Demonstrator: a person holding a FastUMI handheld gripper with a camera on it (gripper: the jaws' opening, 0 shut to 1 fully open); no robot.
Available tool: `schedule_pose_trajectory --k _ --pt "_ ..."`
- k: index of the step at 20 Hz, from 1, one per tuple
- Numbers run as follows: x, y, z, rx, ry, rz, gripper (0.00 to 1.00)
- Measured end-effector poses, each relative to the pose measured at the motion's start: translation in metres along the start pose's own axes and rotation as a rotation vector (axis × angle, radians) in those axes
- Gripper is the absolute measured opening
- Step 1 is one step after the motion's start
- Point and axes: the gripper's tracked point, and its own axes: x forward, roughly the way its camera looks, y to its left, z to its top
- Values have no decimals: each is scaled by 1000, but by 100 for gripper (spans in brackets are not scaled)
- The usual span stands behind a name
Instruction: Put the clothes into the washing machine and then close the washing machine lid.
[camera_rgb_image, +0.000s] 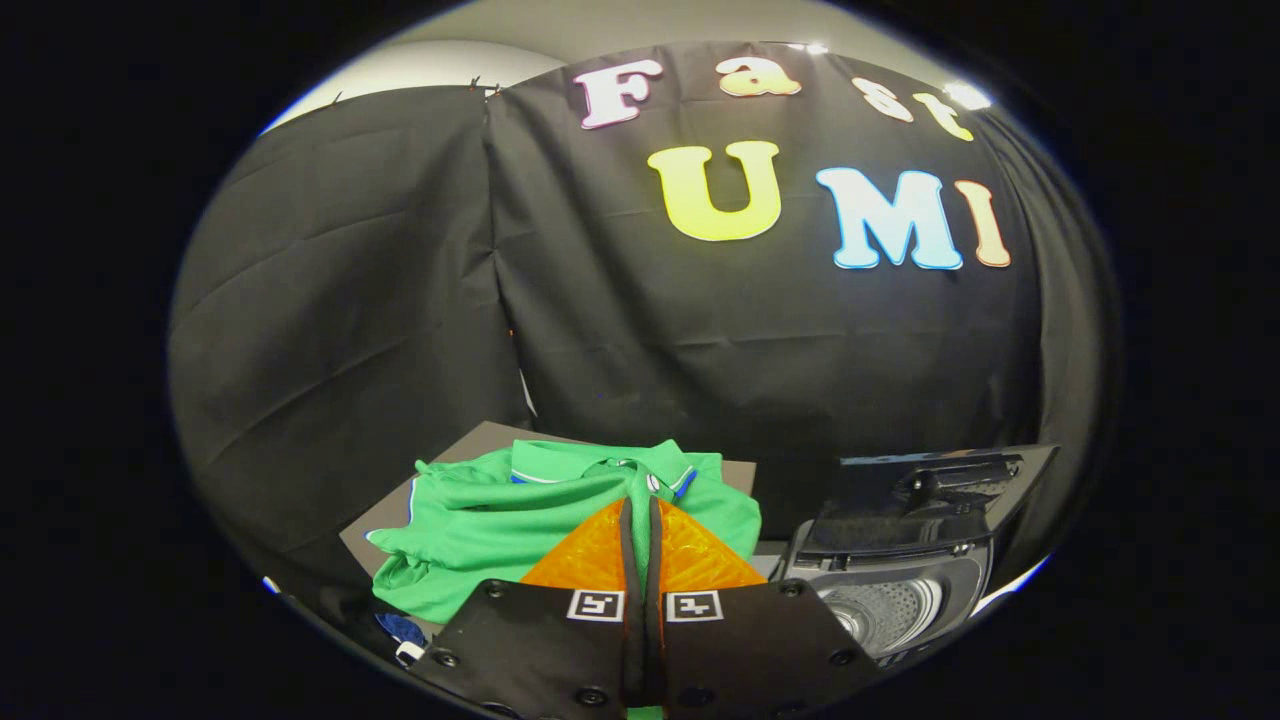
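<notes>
In the gripper view, the hand-held gripper (640, 515) points forward over a green shirt (500, 520). Its two orange fingers (590, 555) lie together, with only a thin dark seam between them and nothing visibly caught there. Their tips reach up toward the shirt's collar, which has a white and blue trim. Whether the tips touch the cloth cannot be told from this angle.

The shirt lies crumpled and spread on a dark grey board (470, 440), covering most of it; the board's far edge and its left corner show bare beyond and beside the cloth. A bit of blue fabric (400, 630) peeks out under the shirt's near left side.

To the right of the fingers, well apart from the shirt, stands the washing machine (900, 590). Its lid (930, 490) is raised and tilted back, and the perforated metal drum (880, 605) shows through the open top. The shirt is outside the machine, on the board.
</notes>
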Motion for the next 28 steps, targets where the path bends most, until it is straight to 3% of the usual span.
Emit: schedule_pose_trajectory --k 18,28 --pt "-49 -125 -4 74 -45 -153 2" --pt "-76 -210 -28 103 -38 -299 1"
